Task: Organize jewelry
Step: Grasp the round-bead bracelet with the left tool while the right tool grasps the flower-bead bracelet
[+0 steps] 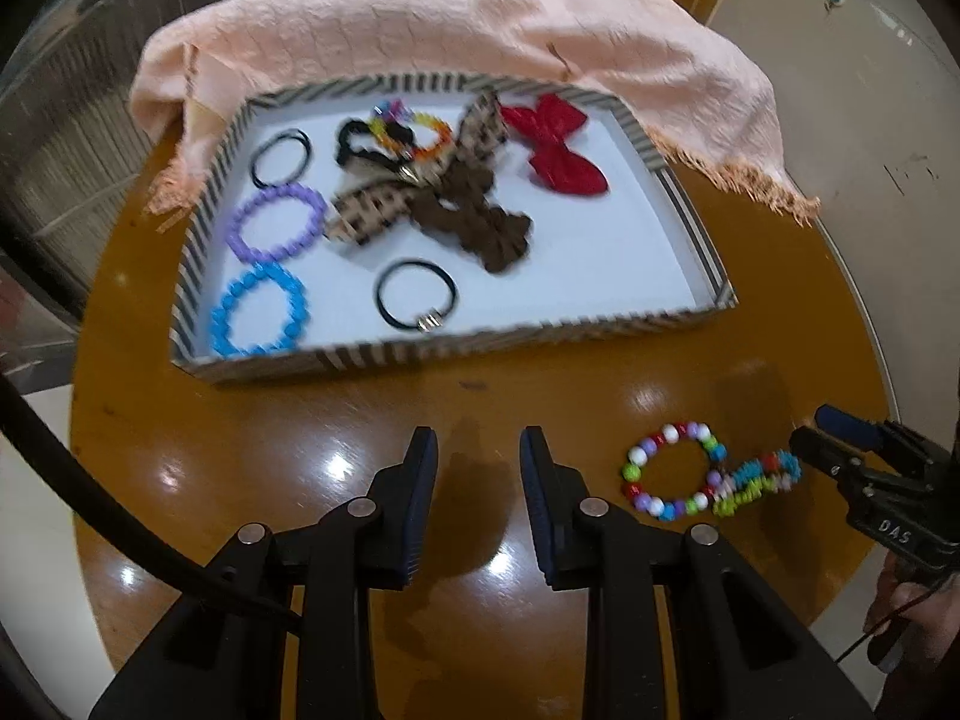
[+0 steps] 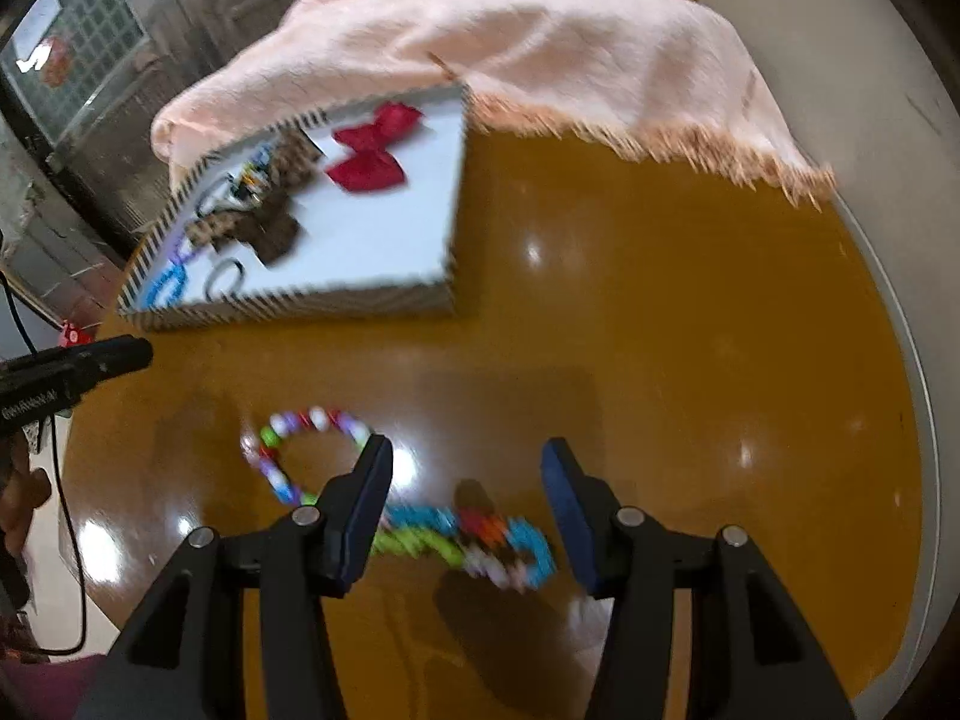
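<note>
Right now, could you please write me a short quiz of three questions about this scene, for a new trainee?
1. True or false: the red bow lies inside the striped tray.
2. Which pieces are outside the tray, on the brown table?
3. Multiple choice: the right gripper is A) shut on a bracelet, B) open around the flat-bead bracelet, C) inside the tray.

Key
1. True.
2. The round-bead bracelet and the flat-bead bracelet, which touch each other.
3. B. The left gripper is open too, with nothing in it.
</note>
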